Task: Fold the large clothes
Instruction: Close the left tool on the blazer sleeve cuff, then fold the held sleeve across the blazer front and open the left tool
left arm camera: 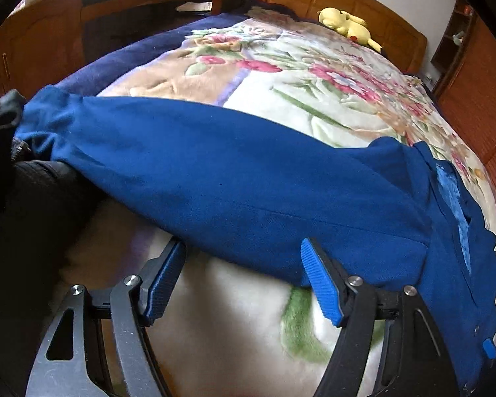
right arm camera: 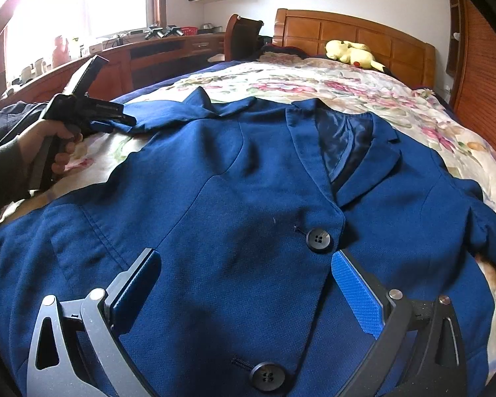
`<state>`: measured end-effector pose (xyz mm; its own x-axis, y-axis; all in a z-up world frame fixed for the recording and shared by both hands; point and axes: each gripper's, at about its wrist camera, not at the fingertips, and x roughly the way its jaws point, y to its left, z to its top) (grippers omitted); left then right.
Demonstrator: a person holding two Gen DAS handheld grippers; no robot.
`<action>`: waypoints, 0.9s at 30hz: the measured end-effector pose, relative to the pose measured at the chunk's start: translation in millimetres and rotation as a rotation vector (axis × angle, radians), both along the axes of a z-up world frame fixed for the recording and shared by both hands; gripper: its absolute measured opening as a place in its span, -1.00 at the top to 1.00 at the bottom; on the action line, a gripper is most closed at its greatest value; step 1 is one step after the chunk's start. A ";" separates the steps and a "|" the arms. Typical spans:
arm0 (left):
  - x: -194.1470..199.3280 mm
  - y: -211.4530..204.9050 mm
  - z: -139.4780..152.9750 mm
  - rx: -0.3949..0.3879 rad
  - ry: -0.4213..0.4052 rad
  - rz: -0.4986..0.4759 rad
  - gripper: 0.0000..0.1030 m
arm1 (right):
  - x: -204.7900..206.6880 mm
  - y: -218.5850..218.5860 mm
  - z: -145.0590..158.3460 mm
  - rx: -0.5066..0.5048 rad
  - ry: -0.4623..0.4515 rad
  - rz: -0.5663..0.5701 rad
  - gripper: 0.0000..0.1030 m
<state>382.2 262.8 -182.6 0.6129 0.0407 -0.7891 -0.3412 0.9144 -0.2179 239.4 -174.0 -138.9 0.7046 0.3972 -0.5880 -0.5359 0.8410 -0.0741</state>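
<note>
A blue blazer (right arm camera: pixel 248 198) lies face up and buttoned on the floral bed cover (right arm camera: pixel 314 76), with two black buttons (right arm camera: pixel 319 240) down its front. My right gripper (right arm camera: pixel 248 264) is open and empty, hovering low over the blazer's front. My left gripper (left arm camera: pixel 243 254) is open at the near edge of the blazer's sleeve (left arm camera: pixel 215 165), which stretches across the left wrist view. In the right wrist view the left gripper (right arm camera: pixel 122 120) sits at the sleeve's cuff, held by a hand.
A yellow plush toy (right arm camera: pixel 350 53) lies by the wooden headboard (right arm camera: pixel 363 29). A wooden desk (right arm camera: pixel 165 49) with clutter runs along the left wall. A wooden wardrobe (right arm camera: pixel 482 82) stands close on the right. Dark cloth (left arm camera: pixel 33 198) lies at the left edge.
</note>
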 end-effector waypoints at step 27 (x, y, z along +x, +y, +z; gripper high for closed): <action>-3.5 -160.8 127.3 0.214 -0.178 -0.361 0.98 | 3.2 -32.2 10.2 0.102 0.042 -0.036 -0.99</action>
